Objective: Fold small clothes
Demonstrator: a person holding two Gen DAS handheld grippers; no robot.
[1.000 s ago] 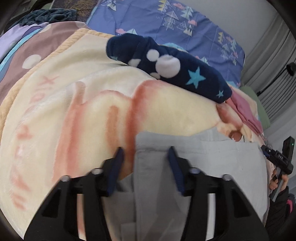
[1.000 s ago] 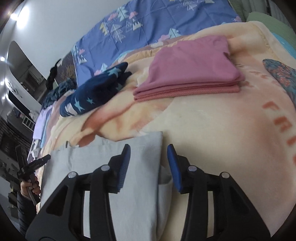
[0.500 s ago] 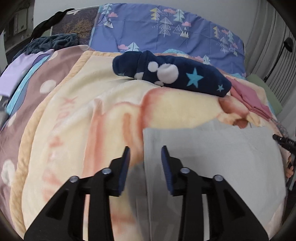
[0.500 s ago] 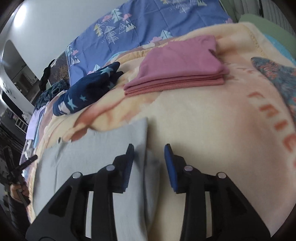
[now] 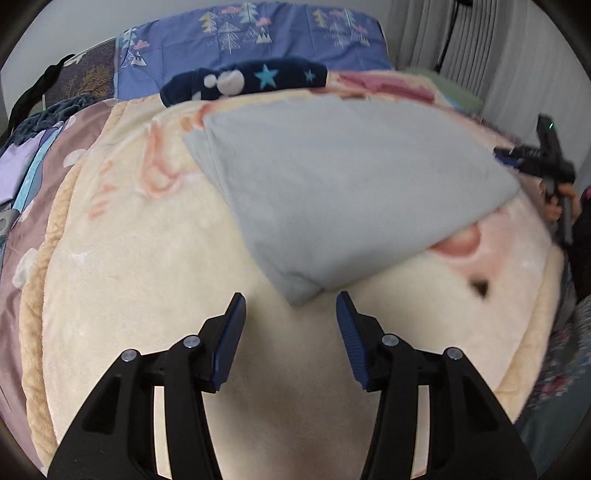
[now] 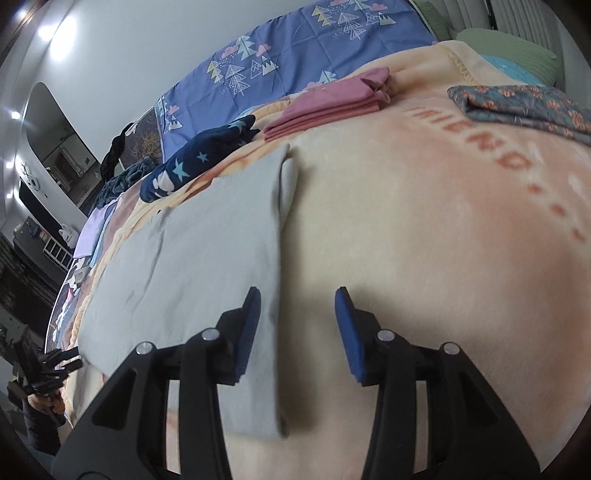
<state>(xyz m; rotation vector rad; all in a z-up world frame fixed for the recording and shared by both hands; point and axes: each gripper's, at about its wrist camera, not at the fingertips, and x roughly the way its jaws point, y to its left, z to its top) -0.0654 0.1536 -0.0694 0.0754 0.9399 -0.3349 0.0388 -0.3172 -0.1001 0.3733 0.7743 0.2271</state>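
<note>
Soft, even indoor light, fairly bright. Right wrist view: ceiling spots (image 6: 55,31) flare white at upper left, glare washing the wall there. Heavy fisheye bend, dark vignette in all corners of both views. Left wrist view: motion blur across the grey cloth (image 5: 343,188) and blanket (image 5: 147,280); far right edge smeared. Each tool's black arms sharp in both views. Faint shadow under the right tool (image 6: 297,306) on the blanket; cloth edge slightly soft.

Cream blanket (image 6: 406,221) w/ red lettering; blue tree-print sheet (image 5: 258,33) behind; grey curtains (image 5: 443,44).
</note>
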